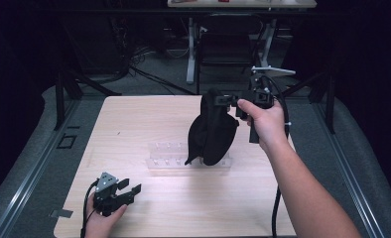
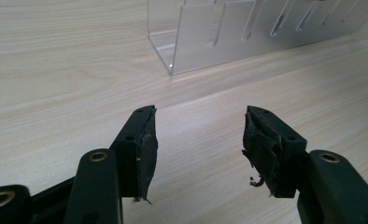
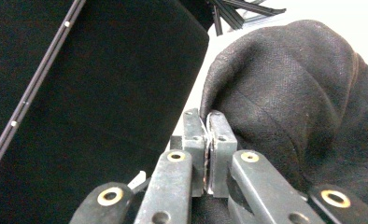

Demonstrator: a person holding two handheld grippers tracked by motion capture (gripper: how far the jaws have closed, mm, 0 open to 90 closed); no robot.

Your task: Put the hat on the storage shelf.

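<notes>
Nearest, the left hand-held gripper (image 1: pixel 126 191) rests low on the counter (image 1: pixel 134 129) with its jaws spread and empty, the clear slotted rack (image 1: pixel 168 157) ahead of it and to its right. Farther off, the right hand-held gripper (image 1: pixel 227 99) is pressed together, pinching the top of a black cloth bag (image 1: pixel 211 131). That bag hangs long-axis downward, directly below those jaws, its bottom at the rack's far-right end, so the right hand looks far better placed to lower it.

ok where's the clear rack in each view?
High view: rack lies mid-table, its right part behind the hanging black cloth.
Left gripper view: rack at top, right of centre, beyond the open jaws.
Right gripper view: not in it; cloth pinched in the jaws.
Shared landmark: the pale wood table, also seen in the left gripper view.
</notes>
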